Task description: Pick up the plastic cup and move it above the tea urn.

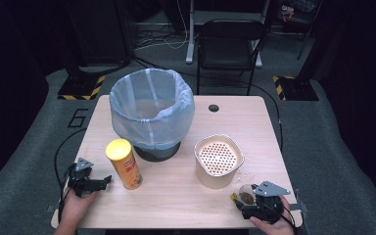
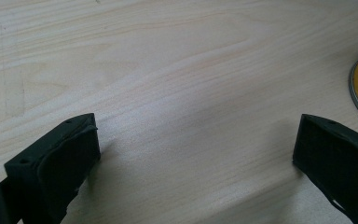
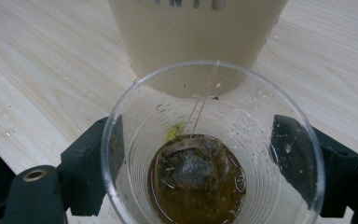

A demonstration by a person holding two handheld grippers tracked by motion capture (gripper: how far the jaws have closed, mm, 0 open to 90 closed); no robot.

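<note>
The right tool (image 3: 200,158) had its jaws on either side of a clear plastic cup (image 3: 214,140), though whether the pads pressed on its wall could not be told. Inside the cup lay a wet tea bag (image 3: 191,168) in brown liquid. Just beyond the tool stood a beige strainer pot (image 1: 218,160). The left tool (image 2: 196,154) rested open over the bare worktop (image 2: 168,70), with a yellow can (image 1: 124,163) just beside it.
</note>
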